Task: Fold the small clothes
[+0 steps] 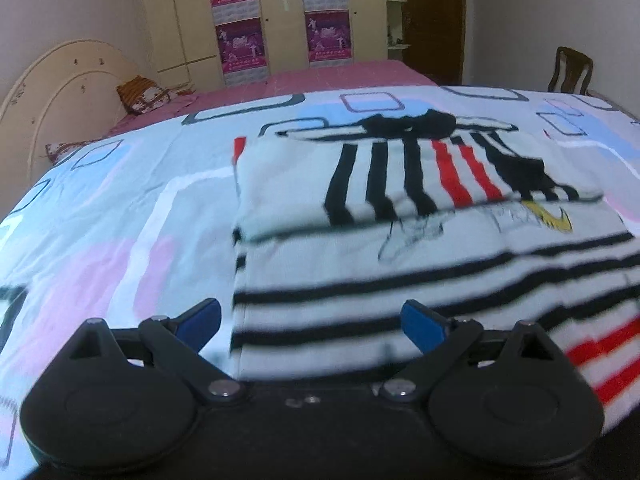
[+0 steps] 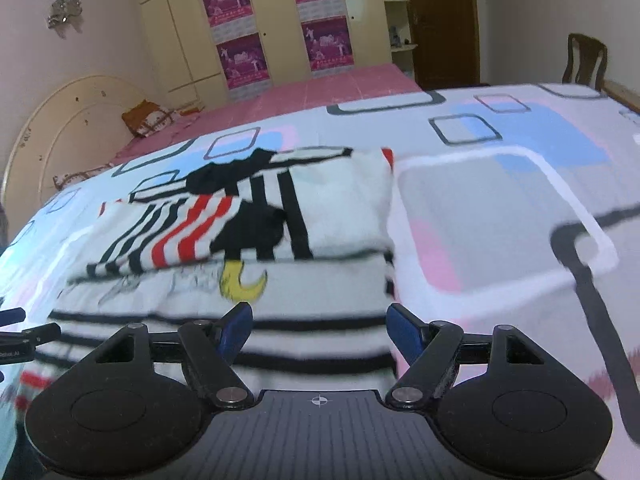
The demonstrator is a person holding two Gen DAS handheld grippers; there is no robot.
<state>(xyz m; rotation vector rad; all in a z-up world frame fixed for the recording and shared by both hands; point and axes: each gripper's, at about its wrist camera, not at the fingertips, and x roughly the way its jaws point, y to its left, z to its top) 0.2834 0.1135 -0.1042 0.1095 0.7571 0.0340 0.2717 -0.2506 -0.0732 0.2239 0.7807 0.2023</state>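
A small white shirt with black and red stripes lies on the patterned bedsheet, with its sleeves folded in over the chest. It also shows in the right wrist view. My left gripper is open, its blue-tipped fingers straddling the shirt's near left edge just above the hem. My right gripper is open over the shirt's near right edge. Part of the left gripper shows at the left edge of the right wrist view.
The bed's pink cover stretches beyond the sheet, with a cushion by the cream headboard. A wardrobe with posters stands behind. A wooden chair is at the far right.
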